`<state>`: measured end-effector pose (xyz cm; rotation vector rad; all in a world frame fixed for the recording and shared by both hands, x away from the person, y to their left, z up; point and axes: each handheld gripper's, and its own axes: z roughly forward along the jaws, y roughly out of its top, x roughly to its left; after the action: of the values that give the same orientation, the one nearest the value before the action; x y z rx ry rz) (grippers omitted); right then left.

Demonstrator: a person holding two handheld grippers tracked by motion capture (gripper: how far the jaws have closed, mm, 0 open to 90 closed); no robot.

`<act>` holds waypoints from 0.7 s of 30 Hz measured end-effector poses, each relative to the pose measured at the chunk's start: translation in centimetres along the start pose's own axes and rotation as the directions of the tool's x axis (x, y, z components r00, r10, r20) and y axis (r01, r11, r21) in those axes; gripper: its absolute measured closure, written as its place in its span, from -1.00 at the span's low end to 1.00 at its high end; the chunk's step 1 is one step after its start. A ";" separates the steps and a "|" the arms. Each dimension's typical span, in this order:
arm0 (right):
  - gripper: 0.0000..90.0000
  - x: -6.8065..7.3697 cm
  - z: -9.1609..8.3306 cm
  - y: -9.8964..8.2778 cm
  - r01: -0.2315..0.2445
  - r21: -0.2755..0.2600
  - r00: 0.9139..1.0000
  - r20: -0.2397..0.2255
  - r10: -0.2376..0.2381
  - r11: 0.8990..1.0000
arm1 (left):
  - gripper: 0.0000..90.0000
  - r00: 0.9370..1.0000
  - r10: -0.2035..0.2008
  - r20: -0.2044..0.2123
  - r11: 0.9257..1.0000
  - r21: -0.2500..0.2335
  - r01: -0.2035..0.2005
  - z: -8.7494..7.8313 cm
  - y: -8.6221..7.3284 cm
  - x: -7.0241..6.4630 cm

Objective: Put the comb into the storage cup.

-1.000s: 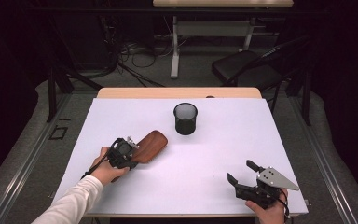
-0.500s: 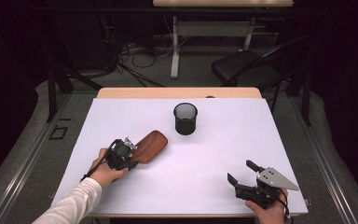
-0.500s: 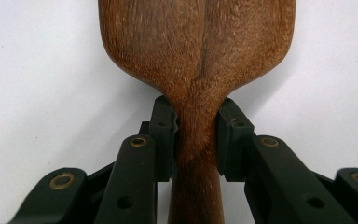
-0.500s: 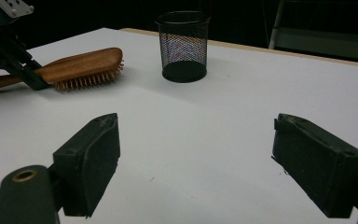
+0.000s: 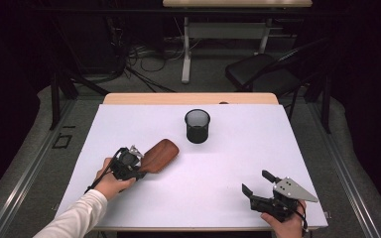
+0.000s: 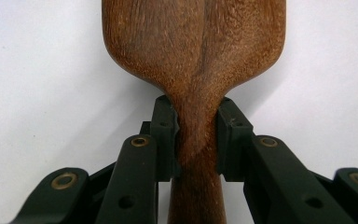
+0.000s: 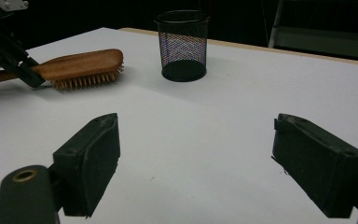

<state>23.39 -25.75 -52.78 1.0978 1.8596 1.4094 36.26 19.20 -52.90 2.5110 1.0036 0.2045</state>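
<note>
On the left half of the white tabletop [image 5: 228, 163] my left gripper [image 6: 198, 133] pinches the neck of the brown wooden hairbrush [image 5: 158, 153], just where the narrow handle widens into the oval paddle head. Both pads press the wood from either side. The brush lies bristles down on the white surface, its head pointing toward the black wire-mesh pen cup [image 5: 197, 126] that stands upright near the table's far middle, apart from the brush. My right gripper [image 5: 259, 184] hovers near the front right corner with its jaws spread wide and nothing between them.

What worries me is the grip point. The neck tapers, so the wood could slide through the pads if I lift or swing quickly, and the heavy head would likely droop or twist about the pinch. If I mean to stand the brush in the cup, a tilted head could catch the thin rim and tip that light mesh cup over, since nothing steadies it.

Room is generous: bare white surface lies between brush and cup and across the whole right side. The brush sits well inside the left edge. The cup stands near the wooden strip [image 5: 144, 98] along the far edge, so a shove could send it toward that edge.
</note>
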 end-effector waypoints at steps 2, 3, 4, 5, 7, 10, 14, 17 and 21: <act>-0.68 0.0 0.0 0.0 -0.003 0.001 1.000 -0.001 0.003 1.000 | 0.61 1.000 -0.001 0.003 1.000 -0.005 0.001 -0.1 -0.1 0.0; -0.68 0.0 0.0 0.0 -0.006 0.001 1.000 -0.001 0.006 1.000 | 0.61 1.000 -0.001 0.003 1.000 -0.006 0.001 -0.2 -0.1 0.0; -0.68 0.0 0.0 0.0 -0.001 0.001 1.000 -0.001 0.001 1.000 | 0.61 1.000 -0.003 0.005 1.000 -0.012 0.003 -0.3 -0.1 0.0; -0.68 0.0 0.0 0.0 -0.002 0.000 1.000 0.000 0.002 1.000 | 0.61 1.000 -0.007 0.013 1.000 -0.017 0.007 -0.3 -0.1 0.0; -0.68 0.0 0.0 0.0 0.000 0.001 1.000 0.000 0.000 1.000 | 0.61 1.000 -0.016 0.018 0.999 -0.028 0.016 -0.4 -0.1 0.1; -0.68 0.0 0.0 0.0 0.001 0.000 1.000 0.000 0.000 1.000 | 0.61 0.999 -0.024 0.027 0.999 -0.043 0.025 -0.6 -0.2 0.2; -0.68 0.0 0.0 0.0 0.001 0.000 1.000 0.000 -0.001 1.000 | 0.61 0.999 -0.038 0.030 0.997 -0.070 0.040 -0.8 -0.2 0.2; -0.68 0.0 0.0 0.0 0.000 0.001 1.000 -0.001 0.000 1.000 | 0.61 0.998 -0.041 0.037 0.995 -0.088 0.044 -1.1 -0.1 0.2; -0.68 0.0 0.0 0.0 0.000 0.001 1.000 -0.002 0.000 1.000 | 0.61 0.998 -0.042 0.042 0.992 -0.113 0.047 -1.5 0.0 0.2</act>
<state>23.37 -25.73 -52.77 1.0969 1.8620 1.4108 35.94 19.83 -51.60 2.3784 1.0022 0.1918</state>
